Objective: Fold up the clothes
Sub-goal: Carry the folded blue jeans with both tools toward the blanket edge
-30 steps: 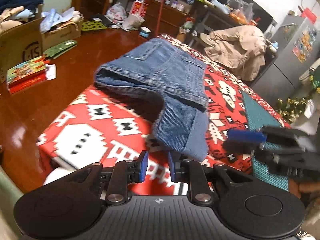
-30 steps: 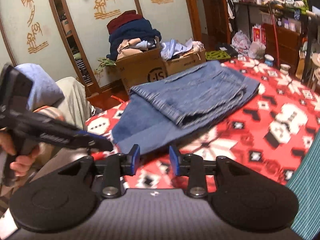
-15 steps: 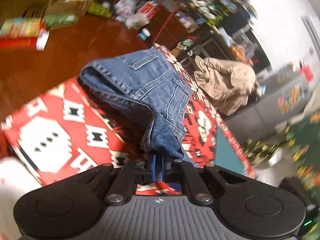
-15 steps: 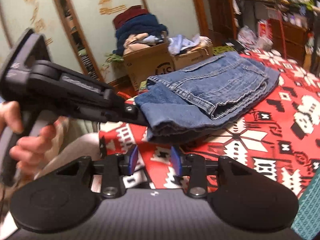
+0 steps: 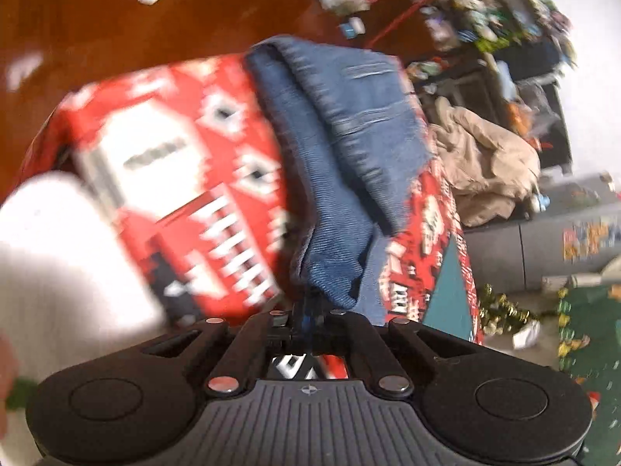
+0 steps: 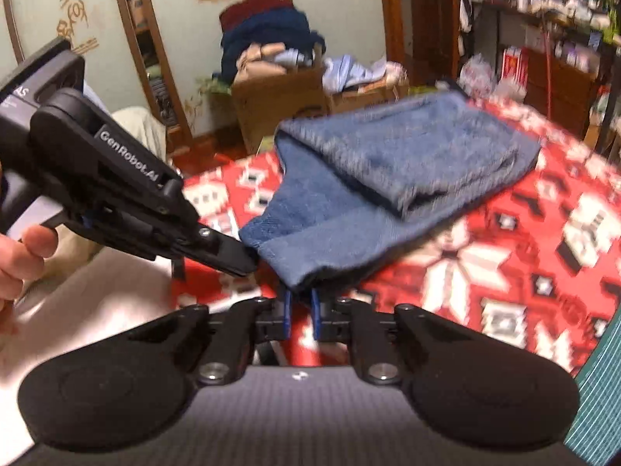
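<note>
A pair of blue jeans (image 5: 349, 143) lies partly folded on a red and white patterned cloth (image 5: 186, 163); it also shows in the right wrist view (image 6: 407, 163). My left gripper (image 5: 306, 310) is shut on the near hem of the jeans and holds it above the cloth. It shows from the side in the right wrist view (image 6: 233, 260), pinching the hem's left corner. My right gripper (image 6: 300, 306) is nearly shut around the same hem's lower edge. Both views are blurred.
Cardboard boxes of clothes (image 6: 279, 89) stand on the wooden floor (image 5: 116, 31) beyond the table. A beige garment (image 5: 485, 167) lies past the far side. A teal cutting mat (image 5: 446, 295) covers the right part of the table. Cluttered shelves (image 6: 543, 39) line the back.
My left gripper closed on the jeans' hem and lifted it toward me. My right gripper moved in under the hem and narrowed around it. The jeans' loose end has risen off the cloth.
</note>
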`<state>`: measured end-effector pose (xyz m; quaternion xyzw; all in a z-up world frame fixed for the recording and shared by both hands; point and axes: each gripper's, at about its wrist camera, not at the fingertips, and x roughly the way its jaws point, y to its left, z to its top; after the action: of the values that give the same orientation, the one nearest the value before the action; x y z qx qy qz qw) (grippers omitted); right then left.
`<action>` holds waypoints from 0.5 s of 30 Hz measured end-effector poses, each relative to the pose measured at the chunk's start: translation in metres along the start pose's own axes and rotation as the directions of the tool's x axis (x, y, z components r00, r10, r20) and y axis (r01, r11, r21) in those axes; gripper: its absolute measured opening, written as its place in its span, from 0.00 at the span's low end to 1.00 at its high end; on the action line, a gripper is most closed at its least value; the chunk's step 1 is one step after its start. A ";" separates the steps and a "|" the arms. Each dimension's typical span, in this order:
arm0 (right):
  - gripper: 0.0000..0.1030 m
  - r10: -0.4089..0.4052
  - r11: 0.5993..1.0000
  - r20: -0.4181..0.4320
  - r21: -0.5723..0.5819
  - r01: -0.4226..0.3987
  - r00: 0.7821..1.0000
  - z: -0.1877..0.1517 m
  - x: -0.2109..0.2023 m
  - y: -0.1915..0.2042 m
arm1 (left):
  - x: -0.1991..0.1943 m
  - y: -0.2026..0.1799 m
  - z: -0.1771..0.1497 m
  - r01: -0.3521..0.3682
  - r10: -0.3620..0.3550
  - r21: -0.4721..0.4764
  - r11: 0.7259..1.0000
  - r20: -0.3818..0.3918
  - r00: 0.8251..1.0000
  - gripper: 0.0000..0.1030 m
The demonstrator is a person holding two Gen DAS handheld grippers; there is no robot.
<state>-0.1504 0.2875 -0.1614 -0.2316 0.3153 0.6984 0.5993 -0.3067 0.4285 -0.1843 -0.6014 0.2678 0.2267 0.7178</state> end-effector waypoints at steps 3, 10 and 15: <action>0.05 0.018 1.000 -0.003 0.006 -0.018 1.000 -0.005 -0.007 0.001 | -0.017 -0.006 -0.002 0.007 -0.009 0.033 0.999 0.046 0.999 0.00; 0.06 0.008 0.997 0.092 0.082 -0.016 0.996 0.004 -0.049 -0.017 | -0.019 -0.047 0.014 0.004 -0.037 0.231 0.973 0.140 0.989 0.00; 0.07 0.006 0.992 0.118 0.121 -0.021 0.993 0.029 -0.024 -0.023 | 0.021 -0.056 0.021 -0.029 -0.003 0.307 0.951 0.103 0.995 0.01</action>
<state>-0.1222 0.2936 -0.1288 -0.1508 0.3232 0.6942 0.6252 -0.2526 0.4400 -0.1538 -0.4680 0.2665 0.2175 0.8140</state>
